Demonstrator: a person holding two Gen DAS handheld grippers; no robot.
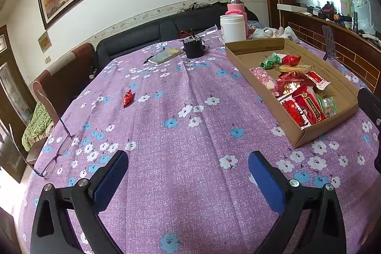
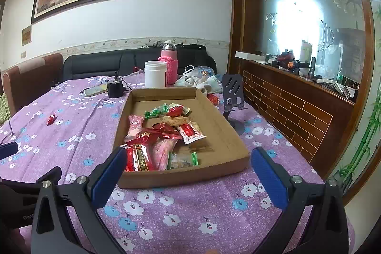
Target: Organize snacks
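The left tongs point(image 1: 188, 169) are seen spread wide with nothing between the blue pads, held low over the purple flowered cloth of the counter point(image 1: 181, 182). The right tongs point(image 2: 188, 167) are likewise spread wide and empty, and are held just before the near wall of a shallow cardboard tray point(image 2: 221, 132). Inside the tray a heap of wrapped snacks point(image 2: 152, 142) is gathered toward its near and middle part: red packets, pink ones, a green-wrapped sweet and a clear bag with green edges. One small red candy point(image 1: 127, 97) is left lying alone on the cloth, well apart from the tray, to its left. A pair of glasses point(image 1: 51, 158) is seen at the left edge of the counter. Beyond the tray, a white jar point(image 2: 155, 74) and a pink-sleeved bottle point(image 2: 169, 63) are stood side by side, with a black cup point(image 2: 115, 88) and a notebook point(image 2: 96, 89) to their left. A dark phone stand point(image 2: 233, 99) is placed just right of the tray.
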